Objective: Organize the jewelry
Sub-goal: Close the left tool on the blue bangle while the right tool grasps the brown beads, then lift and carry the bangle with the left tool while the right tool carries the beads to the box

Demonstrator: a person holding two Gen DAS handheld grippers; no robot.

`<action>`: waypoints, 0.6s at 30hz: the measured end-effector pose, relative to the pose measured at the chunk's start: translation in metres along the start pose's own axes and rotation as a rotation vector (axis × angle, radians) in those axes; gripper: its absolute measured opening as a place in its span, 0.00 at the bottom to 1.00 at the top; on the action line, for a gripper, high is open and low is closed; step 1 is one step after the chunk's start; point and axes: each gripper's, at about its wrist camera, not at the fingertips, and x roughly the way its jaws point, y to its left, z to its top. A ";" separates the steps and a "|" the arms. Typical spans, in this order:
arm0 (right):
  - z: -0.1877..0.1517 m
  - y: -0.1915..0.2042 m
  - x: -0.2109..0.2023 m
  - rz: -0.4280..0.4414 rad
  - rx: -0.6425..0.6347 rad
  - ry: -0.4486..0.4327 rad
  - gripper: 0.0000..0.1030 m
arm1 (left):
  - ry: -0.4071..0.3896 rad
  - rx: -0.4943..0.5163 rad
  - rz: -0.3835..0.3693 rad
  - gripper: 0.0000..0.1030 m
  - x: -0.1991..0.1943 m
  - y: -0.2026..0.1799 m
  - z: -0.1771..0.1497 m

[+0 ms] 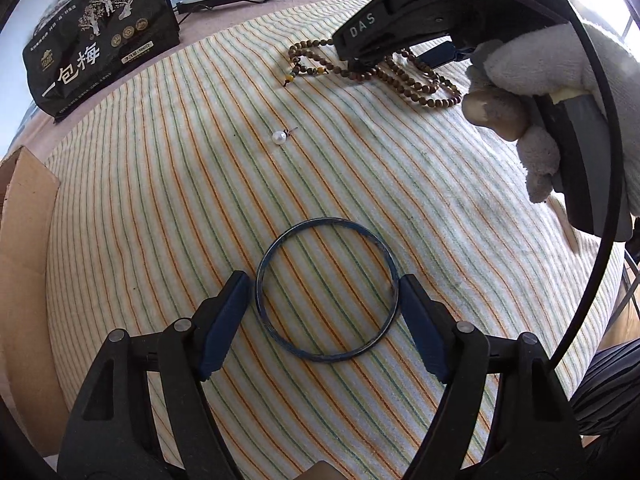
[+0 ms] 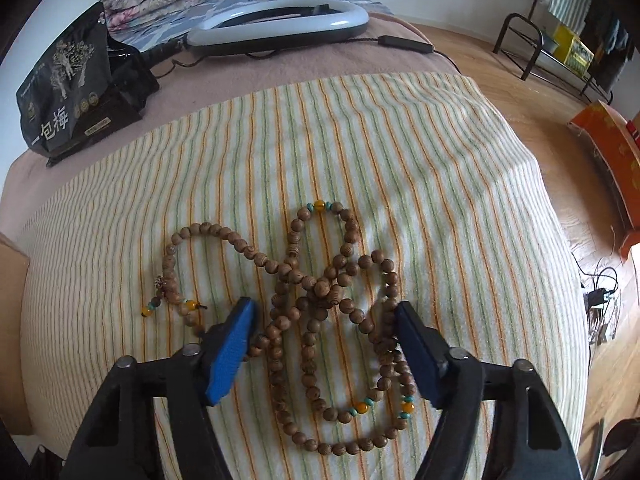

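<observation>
A dark blue bangle (image 1: 326, 289) lies flat on the striped cloth (image 1: 160, 200). My left gripper (image 1: 325, 285) is open, its blue pads on either side of the bangle, the right pad touching its rim. A pearl earring (image 1: 279, 136) lies further off. A long wooden bead necklace (image 2: 320, 312) with orange and turquoise beads lies tangled on the cloth; it also shows in the left wrist view (image 1: 404, 76). My right gripper (image 2: 325, 312) is open over the necklace, pads straddling the tangle; it shows in the left wrist view (image 1: 360, 60) held by a gloved hand.
A black snack bag (image 1: 96, 36) stands at the back left, also in the right wrist view (image 2: 72, 92). A white ring light (image 2: 280, 24) with a cable lies at the back. A cardboard box (image 1: 24, 240) sits at the left edge. The cloth ends at the right over a wooden floor (image 2: 560, 216).
</observation>
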 end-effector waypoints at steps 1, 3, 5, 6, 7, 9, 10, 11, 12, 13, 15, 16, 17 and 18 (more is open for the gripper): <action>0.000 -0.001 -0.002 0.005 -0.012 -0.005 0.49 | -0.003 -0.006 0.000 0.72 -0.001 0.001 0.000; -0.001 -0.002 -0.005 0.017 -0.033 -0.010 0.33 | -0.007 -0.010 -0.005 0.72 -0.002 0.003 -0.001; -0.005 -0.003 -0.008 0.024 -0.051 -0.012 0.22 | -0.013 -0.006 -0.001 0.72 -0.003 0.002 -0.003; -0.004 -0.002 -0.008 0.030 -0.056 -0.013 0.17 | -0.015 -0.005 0.002 0.72 -0.004 0.002 -0.004; -0.004 -0.002 -0.009 0.037 -0.058 -0.014 0.14 | -0.016 -0.007 0.005 0.72 -0.005 0.001 -0.004; -0.003 -0.005 -0.013 0.058 -0.055 -0.019 0.11 | -0.017 -0.015 0.003 0.71 -0.006 0.002 -0.004; -0.003 -0.008 -0.015 0.070 -0.052 -0.023 0.11 | -0.016 -0.019 0.002 0.71 -0.006 0.002 -0.003; -0.002 -0.009 -0.017 0.081 -0.050 -0.029 0.11 | -0.016 -0.022 0.002 0.71 -0.007 0.003 -0.003; -0.002 -0.010 -0.020 0.091 -0.049 -0.035 0.11 | -0.016 -0.024 0.002 0.71 -0.007 0.004 -0.002; -0.001 -0.011 -0.024 0.099 -0.047 -0.044 0.11 | -0.017 -0.028 0.003 0.71 -0.007 0.005 -0.001; 0.000 -0.012 -0.033 0.109 -0.041 -0.069 0.11 | -0.022 -0.042 0.001 0.71 -0.009 0.010 0.002; 0.001 -0.013 -0.038 0.120 -0.037 -0.081 0.11 | -0.027 -0.049 0.002 0.71 -0.011 0.011 0.002; 0.001 -0.013 -0.043 0.130 -0.032 -0.094 0.11 | -0.034 -0.058 0.003 0.71 -0.014 0.014 0.002; 0.001 -0.013 -0.049 0.135 -0.030 -0.107 0.11 | -0.042 -0.069 0.001 0.71 -0.017 0.017 0.004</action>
